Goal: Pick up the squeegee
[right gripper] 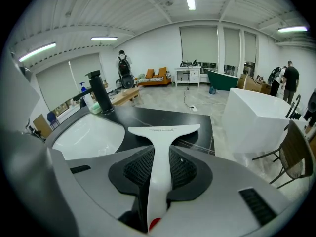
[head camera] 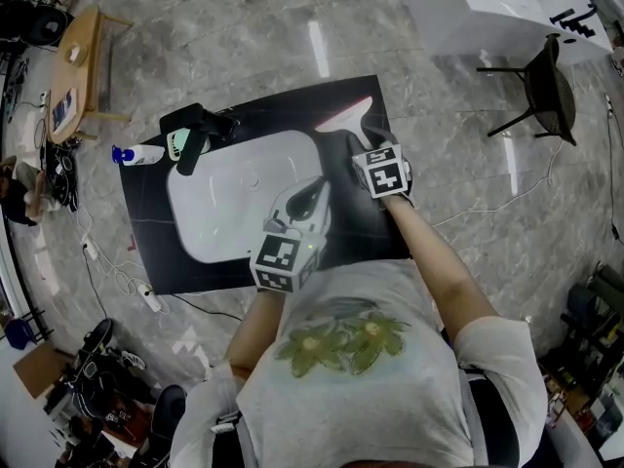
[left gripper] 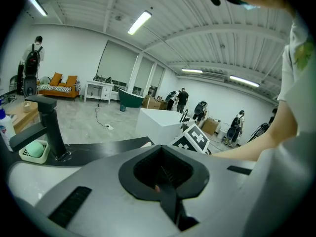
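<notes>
Right gripper jaws pinch the handle of the white plastic T-shaped squeegee, which lies flat on the black countertop, right of the white oval sink basin.

Hazard: the smooth, tapered handle may slip or pivot when lifted.

Left gripper jaws are pressed together and empty.

The basin holds nothing visible. The far-left pale tray holds a green pad.

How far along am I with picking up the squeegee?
Done: the right hand-held gripper is clamped on the squeegee handle. In hand: that grip. Left: the lift; the blade looks low over the black countertop, so I cannot tell it is raised yet.
</notes>
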A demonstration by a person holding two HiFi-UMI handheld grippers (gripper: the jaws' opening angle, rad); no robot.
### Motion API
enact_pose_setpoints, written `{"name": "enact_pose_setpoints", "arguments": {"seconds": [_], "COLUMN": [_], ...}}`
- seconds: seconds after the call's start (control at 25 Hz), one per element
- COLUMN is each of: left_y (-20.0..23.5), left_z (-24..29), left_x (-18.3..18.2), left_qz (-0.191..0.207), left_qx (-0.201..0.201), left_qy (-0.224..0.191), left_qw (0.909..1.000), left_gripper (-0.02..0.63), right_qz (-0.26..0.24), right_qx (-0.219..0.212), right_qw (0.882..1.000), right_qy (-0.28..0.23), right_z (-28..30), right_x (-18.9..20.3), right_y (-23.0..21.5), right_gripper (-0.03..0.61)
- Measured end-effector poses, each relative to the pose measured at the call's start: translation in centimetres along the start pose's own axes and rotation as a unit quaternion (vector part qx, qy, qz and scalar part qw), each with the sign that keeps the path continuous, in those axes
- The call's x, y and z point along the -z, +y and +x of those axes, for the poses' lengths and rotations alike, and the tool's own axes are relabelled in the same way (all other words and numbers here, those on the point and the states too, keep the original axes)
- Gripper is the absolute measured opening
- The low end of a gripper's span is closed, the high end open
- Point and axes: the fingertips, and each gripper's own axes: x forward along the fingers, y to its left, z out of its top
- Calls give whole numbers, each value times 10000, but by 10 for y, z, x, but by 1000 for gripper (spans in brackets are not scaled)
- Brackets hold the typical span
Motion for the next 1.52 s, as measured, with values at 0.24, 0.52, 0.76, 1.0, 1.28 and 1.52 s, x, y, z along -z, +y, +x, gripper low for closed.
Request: {"name": "enact_pose_setpoints", "arguments": {"seconds": [0.24,0.52,0.76,1.0,1.28,1.52], "left_y": [1,3,-2,-6,0,-1], "left_z": [-2,-4,-10,-16,-24,-32], "left_x": [-1,-6,-6,-8,-15,-21], "left_qz": [8,56,99,172,263,365], "left_qx": [-25,-49,-53,-57,-139,-191], "left_qy": [-39,-116,-133,-172,-333,-461], "left_qw": [10000,9999,9998,9997,9990,9981], "left_gripper": [9,9,9,9,9,9], "right_qz": [83,119,140,212,230,284], "right_qx": [-1,-43,-36,-103,-155,-171], "right_qw": [9998,9993,9987,9976,9963,9953], "right_qy": [-154,-362,-499,-656,-815,-915], "right_z": [-8,-20,-33,-49,-65,-81], "right_x": [-10,-22,-28,-32,-38,-41], "right_y": [-2,-1,0,3,12,21], "right_gripper": [103,103,103,103,103,103]}}
